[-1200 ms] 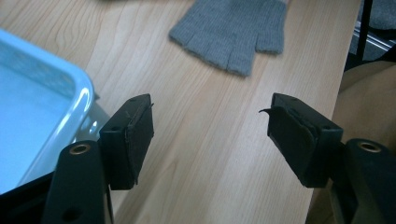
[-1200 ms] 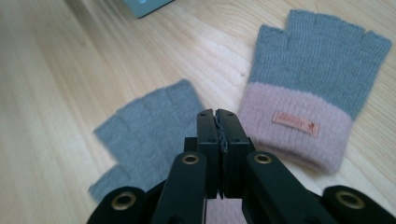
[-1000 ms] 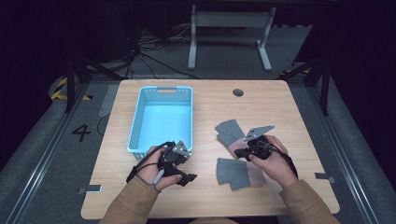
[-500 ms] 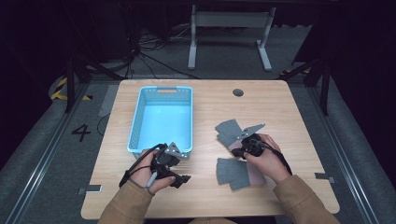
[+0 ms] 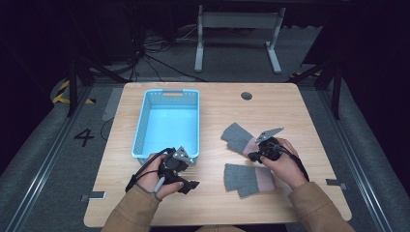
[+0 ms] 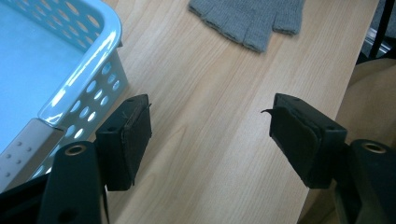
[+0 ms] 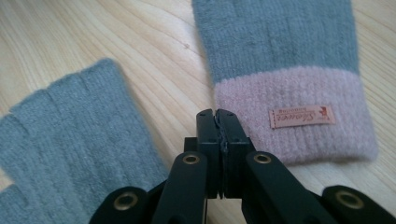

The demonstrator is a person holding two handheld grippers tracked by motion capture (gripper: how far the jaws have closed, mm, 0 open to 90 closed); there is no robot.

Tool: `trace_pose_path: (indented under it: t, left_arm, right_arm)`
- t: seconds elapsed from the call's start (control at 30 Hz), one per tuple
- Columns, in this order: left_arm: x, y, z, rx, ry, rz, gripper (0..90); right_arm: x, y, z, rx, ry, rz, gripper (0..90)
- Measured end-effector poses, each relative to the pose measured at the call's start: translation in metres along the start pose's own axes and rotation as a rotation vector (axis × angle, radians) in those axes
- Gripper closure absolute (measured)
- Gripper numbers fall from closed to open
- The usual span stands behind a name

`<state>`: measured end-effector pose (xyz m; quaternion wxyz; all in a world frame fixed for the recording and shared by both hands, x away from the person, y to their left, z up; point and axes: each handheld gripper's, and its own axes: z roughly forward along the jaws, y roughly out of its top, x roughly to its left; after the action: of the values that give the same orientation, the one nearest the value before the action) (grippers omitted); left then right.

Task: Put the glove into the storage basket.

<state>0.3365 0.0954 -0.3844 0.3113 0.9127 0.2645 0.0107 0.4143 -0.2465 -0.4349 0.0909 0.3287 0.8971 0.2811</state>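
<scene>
Where dark floor rings the wooden table (image 5: 212, 106), left gripper (image 6: 210, 135) fingers released, right gripper (image 7: 218, 116) fingers clenched empty

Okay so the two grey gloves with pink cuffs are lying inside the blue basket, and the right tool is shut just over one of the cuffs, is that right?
Not quite. The gloves lie on the wooden table, to the right of the blue basket, not inside it; the high view shows this. One glove lies farther from the person, the other glove nearer. The rest holds: the right tool is shut beside a pink cuff.

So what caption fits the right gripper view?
Right gripper, jaws shut and empty, over the pink cuff of a grey glove; second glove alongside.
</scene>
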Motion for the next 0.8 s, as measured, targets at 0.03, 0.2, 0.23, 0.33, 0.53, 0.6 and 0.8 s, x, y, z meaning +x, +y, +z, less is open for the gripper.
trace_pose_path:
  t: [0.03, 0.2, 0.23, 0.33, 0.53, 0.6, 0.8]
  left_arm:
    - [0.000, 0.000, 0.000, -0.001, -0.002, 0.000, 30.3]
    - [0.000, 0.000, 0.001, 0.000, -0.002, -0.003, 30.2]
    - [0.000, 0.000, 0.001, 0.000, -0.002, -0.004, 30.2]
    - [0.001, 0.000, 0.001, -0.002, -0.003, -0.004, 30.2]
    - [0.002, 0.000, -0.003, -0.010, 0.004, -0.012, 30.2]
    - [0.002, -0.001, -0.004, -0.014, 0.004, -0.012, 30.2]
    - [0.005, -0.002, -0.006, -0.020, 0.005, -0.013, 30.2]
  right_arm:
    - [-0.002, -0.001, 0.000, -0.004, -0.002, 0.005, 89.9]
    - [-0.009, -0.005, -0.003, -0.003, -0.019, 0.025, 89.8]
    - [-0.009, -0.005, -0.004, -0.007, -0.016, 0.026, 89.7]
    - [-0.008, -0.002, -0.007, -0.029, 0.012, 0.037, 86.3]
    - [-0.008, 0.018, -0.019, -0.105, -0.002, 0.033, 70.8]
    - [-0.010, 0.025, -0.020, -0.110, -0.024, 0.033, 65.8]
    - [-0.023, 0.045, -0.010, -0.089, -0.088, 0.058, 50.8]
